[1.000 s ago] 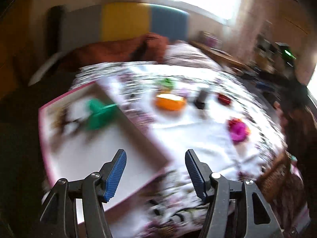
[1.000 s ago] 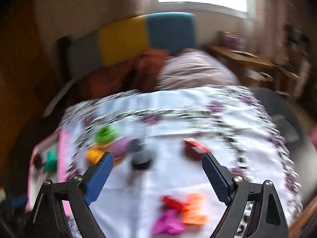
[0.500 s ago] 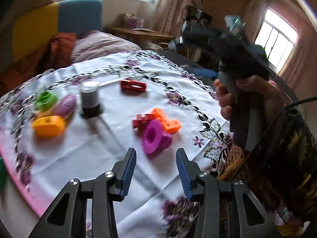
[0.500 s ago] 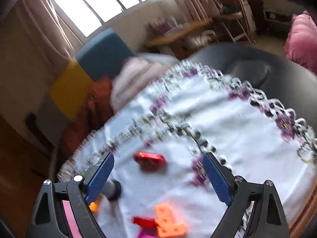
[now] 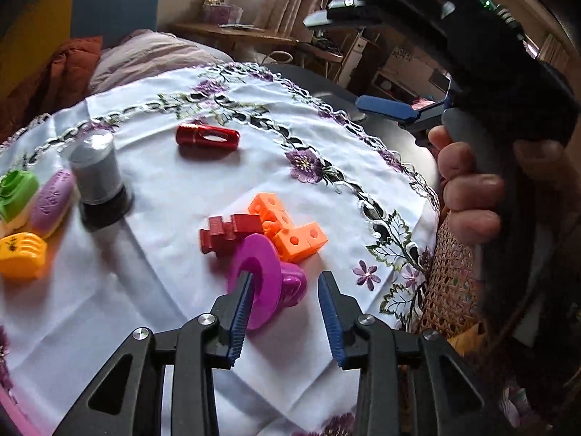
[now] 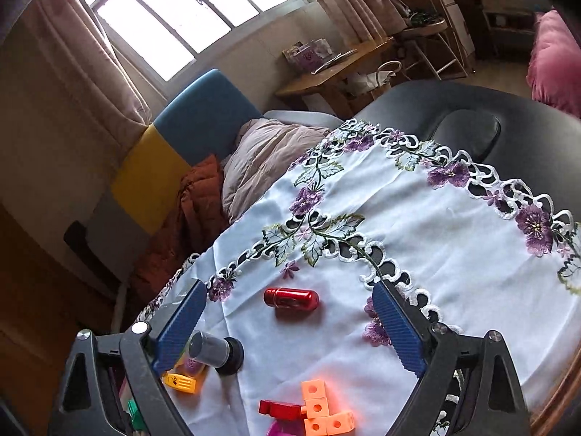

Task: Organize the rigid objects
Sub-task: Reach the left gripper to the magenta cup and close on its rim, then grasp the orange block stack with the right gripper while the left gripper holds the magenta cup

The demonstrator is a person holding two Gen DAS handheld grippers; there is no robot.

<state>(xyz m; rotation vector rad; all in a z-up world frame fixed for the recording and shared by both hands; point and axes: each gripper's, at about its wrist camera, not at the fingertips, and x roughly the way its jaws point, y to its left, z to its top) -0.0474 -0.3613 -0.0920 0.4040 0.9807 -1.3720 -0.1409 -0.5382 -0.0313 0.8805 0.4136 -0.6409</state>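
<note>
A magenta spool-shaped piece (image 5: 268,283) lies on the white embroidered tablecloth (image 5: 174,290). My left gripper (image 5: 285,279) straddles it and its jaws are closing; the left pad overlaps the disc, while a gap shows at the right pad. Just behind it lie joined orange cubes (image 5: 290,223) and a dark red block (image 5: 227,234). A red metal capsule (image 5: 207,138) lies farther back. My right gripper (image 6: 289,287) is open wide, hovering over the cloth with the red capsule (image 6: 291,298) ahead of it. A hand (image 5: 468,189) holds that gripper at the right.
A grey cylinder on a black base (image 5: 98,181) stands at the left, beside a green piece (image 5: 16,190), a purple oval (image 5: 54,196) and a yellow-orange piece (image 5: 21,254). A wicker surface (image 5: 450,290) shows past the table's right edge. A bed with cushions lies behind.
My left gripper swung right, away from the pink-rimmed tray, and came down over the magenta piece while its jaws narrowed. My right gripper rolled and now faces the red capsule.
</note>
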